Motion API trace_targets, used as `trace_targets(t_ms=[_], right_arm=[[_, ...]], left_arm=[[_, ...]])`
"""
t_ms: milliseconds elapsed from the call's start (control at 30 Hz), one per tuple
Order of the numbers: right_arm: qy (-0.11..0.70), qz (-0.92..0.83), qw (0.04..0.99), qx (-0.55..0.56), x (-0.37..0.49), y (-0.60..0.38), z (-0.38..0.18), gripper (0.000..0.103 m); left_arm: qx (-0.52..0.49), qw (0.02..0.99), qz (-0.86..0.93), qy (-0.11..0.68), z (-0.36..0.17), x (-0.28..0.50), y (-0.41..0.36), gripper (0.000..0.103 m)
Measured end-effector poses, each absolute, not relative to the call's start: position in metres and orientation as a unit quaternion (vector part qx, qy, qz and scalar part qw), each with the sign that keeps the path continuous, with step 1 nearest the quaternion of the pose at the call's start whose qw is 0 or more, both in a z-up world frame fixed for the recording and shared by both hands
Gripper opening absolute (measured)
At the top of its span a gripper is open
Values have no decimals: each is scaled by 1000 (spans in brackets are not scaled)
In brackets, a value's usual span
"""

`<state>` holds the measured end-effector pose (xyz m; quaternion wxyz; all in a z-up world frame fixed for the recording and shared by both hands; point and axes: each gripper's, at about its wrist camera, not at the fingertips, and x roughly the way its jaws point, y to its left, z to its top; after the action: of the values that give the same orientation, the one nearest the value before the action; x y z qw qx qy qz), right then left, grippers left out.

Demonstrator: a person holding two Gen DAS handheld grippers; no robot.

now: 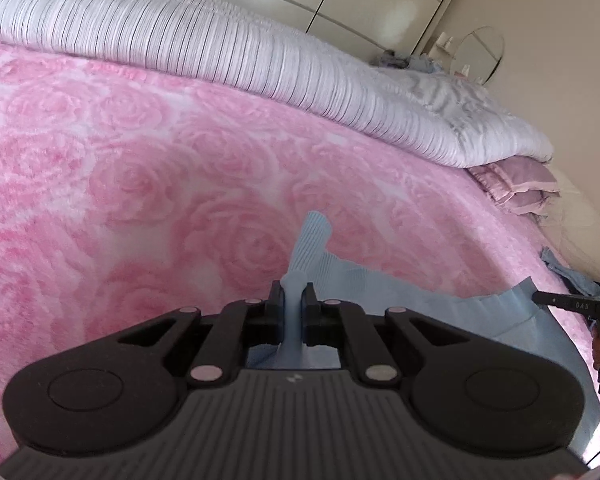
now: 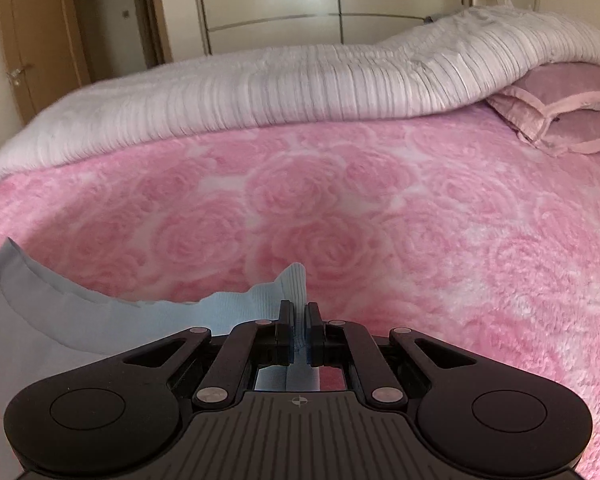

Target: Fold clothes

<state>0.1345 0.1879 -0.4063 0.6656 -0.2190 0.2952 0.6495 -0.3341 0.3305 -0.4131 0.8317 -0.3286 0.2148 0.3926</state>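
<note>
Currently, the left gripper and right gripper each pinch a ribbed strap of the pale-blue knit garment at the near edge of the pink rose-patterned blanket; uneven pulling could slip a strap free.

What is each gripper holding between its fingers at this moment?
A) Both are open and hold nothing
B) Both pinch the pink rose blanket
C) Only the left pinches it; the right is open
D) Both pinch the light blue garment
D: the left gripper has a bunched strip of the light blue garment clamped between its fingers, and the right gripper likewise pinches a raised edge of it above the pink rose blanket.
</note>
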Motion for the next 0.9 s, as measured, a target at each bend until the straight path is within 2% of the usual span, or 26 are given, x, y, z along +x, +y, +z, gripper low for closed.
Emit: trace_targets(t_ms=[67,133,267,300,433,633,733,767,800,833,900], right_arm=[[317,633,666,-236,134,194,-420,3],[332,617,666,-254,133,199,-433,6],[342,598,688,-228,139,181,-416,28],[342,594,696,-213,140,170,-408,31],[311,612,708,-166,122,101,-372,31],[244,662,669,-234,42,20,-371,31],[204,641,669,-316,17,5,-399,31],[214,629,679,-312,21,0,-404,31],[239,622,689,-284,29,-6,-402,32],[263,614,699,-256,37,-13,-400,38],[311,596,714,-198,53,-25,-396,41]], left_arm=[[-332,824,395,233,-421,-330,335,7],[-334,818,402,240,-422,-330,337,17],[-331,809,432,222,-400,-350,326,19],[-330,808,438,216,-392,-359,319,19],[-312,815,439,216,-365,-383,270,19],[-265,842,390,261,-376,-358,179,19],[-218,818,433,310,-400,-351,161,19],[-214,814,449,301,-405,-359,157,17],[-235,805,459,293,-404,-368,158,7],[-256,797,469,283,-403,-377,158,3],[-286,783,487,262,-395,-394,155,3]])
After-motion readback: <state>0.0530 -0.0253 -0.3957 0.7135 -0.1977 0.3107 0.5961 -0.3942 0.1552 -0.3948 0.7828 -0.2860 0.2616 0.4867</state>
